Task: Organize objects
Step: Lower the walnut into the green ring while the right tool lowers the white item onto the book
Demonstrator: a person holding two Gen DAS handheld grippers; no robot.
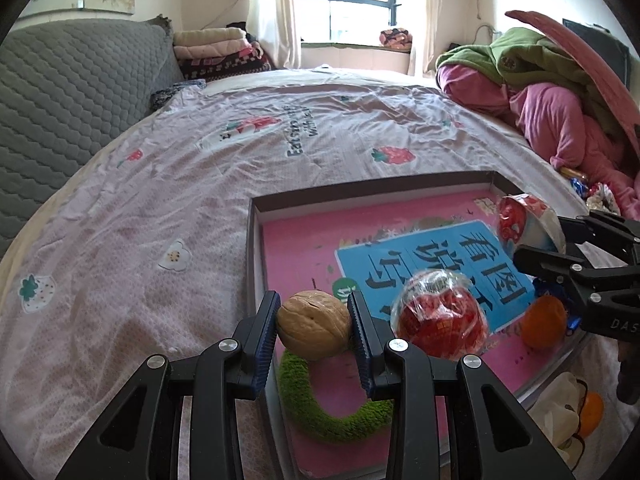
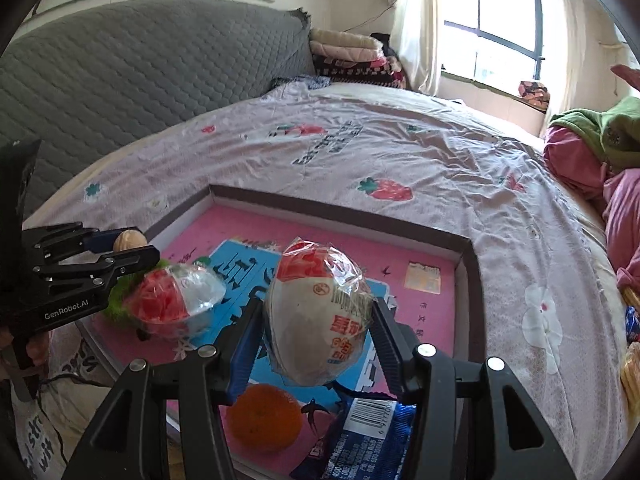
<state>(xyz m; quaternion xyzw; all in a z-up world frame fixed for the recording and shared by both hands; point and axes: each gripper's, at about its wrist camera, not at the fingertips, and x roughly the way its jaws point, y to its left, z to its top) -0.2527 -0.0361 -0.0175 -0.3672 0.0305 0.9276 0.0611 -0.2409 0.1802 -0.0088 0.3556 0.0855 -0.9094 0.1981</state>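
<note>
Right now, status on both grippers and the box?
Left gripper shut on walnut. Right gripper shut on wrapped egg. Both over box. Orange, second wrapped egg inside.

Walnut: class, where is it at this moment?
In the left wrist view the walnut sits low and centre, clamped in the left tool above the green fuzzy ring, left of the red wrapped ball.

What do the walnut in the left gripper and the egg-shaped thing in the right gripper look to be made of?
Walnut: a hard, matt tan shell with a seam and fine wrinkles; looks like a real nut, though a replica cannot be ruled out.
Egg-shaped pack: a smooth white body with red print, wrapped in glossy crinkled clear film; likely plastic, contents unseen.
</note>
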